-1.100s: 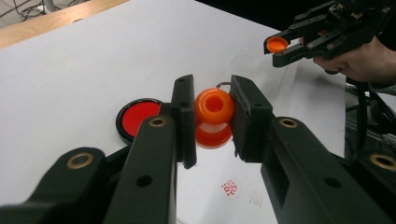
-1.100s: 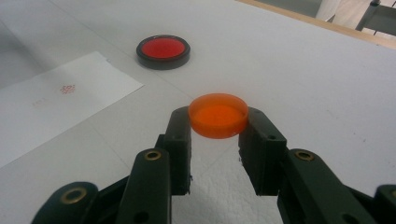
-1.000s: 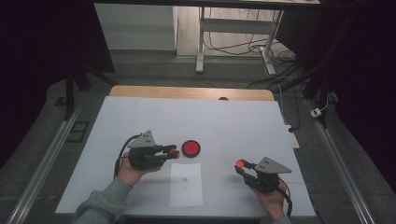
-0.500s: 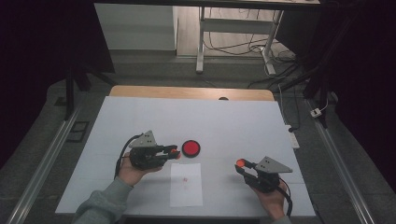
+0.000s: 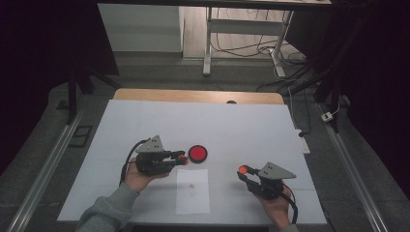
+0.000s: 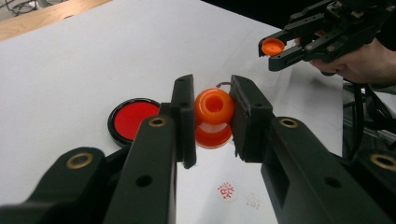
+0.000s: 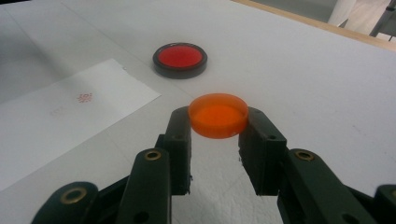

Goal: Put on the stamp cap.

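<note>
Your left claw (image 6: 211, 116) is pinching the orange stamp (image 6: 213, 117) above the paper (image 5: 193, 190); your right claw (image 7: 218, 122) is gripping its cap (image 7: 218, 114). The rounded stamp is risking slipping and smearing ink on the desk (image 5: 241, 125).

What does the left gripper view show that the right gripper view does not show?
Left gripper view alone: the left gripper shut on an orange stamp, and farther off, the right gripper in a hand.

Right gripper view alone: the right gripper's own jaws from close behind, and the flat round top of the orange cap that they clamp.

Both: that cap, the red ink pad in its black rim, the white paper with a red stamp mark, and the white table.
</note>
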A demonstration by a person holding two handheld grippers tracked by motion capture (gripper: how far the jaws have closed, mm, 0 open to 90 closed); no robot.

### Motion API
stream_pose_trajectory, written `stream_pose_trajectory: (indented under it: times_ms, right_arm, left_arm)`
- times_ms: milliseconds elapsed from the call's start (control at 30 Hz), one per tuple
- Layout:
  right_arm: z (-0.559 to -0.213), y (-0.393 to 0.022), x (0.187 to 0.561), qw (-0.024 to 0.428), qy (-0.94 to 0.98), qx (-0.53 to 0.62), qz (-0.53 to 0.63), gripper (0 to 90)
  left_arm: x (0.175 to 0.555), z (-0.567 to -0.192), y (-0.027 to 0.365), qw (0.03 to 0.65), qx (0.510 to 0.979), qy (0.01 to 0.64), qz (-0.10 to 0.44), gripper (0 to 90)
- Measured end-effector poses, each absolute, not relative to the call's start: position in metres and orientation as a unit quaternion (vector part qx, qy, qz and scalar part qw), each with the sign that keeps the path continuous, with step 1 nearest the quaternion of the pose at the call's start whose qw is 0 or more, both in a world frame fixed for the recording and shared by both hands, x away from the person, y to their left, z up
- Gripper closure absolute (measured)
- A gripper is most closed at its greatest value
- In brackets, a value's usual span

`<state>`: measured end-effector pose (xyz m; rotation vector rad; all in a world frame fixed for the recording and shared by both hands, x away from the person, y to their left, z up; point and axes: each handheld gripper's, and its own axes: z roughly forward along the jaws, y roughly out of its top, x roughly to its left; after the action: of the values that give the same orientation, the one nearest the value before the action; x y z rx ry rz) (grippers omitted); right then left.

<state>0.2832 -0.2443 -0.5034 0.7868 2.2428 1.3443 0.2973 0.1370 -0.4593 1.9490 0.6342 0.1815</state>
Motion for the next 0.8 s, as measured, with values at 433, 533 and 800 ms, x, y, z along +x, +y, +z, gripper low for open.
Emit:
stream_pose_trajectory:
  times_ms: [433,533,800]
  right_arm:
    - [-0.504,-0.229,0.283,0.194,0.812,0.267,0.482,64.1]
    - [-0.505,-0.225,0.283,0.190,0.812,0.264,0.484,64.1]
    - [-0.506,-0.216,0.283,0.184,0.818,0.255,0.483,64.1]
  left_arm:
    - [0.296,-0.460,0.136,0.513,0.813,0.264,0.077,71.8]
    - [0.296,-0.461,0.135,0.512,0.814,0.264,0.077,71.8]
    - [0.296,-0.462,0.135,0.510,0.816,0.262,0.076,71.8]
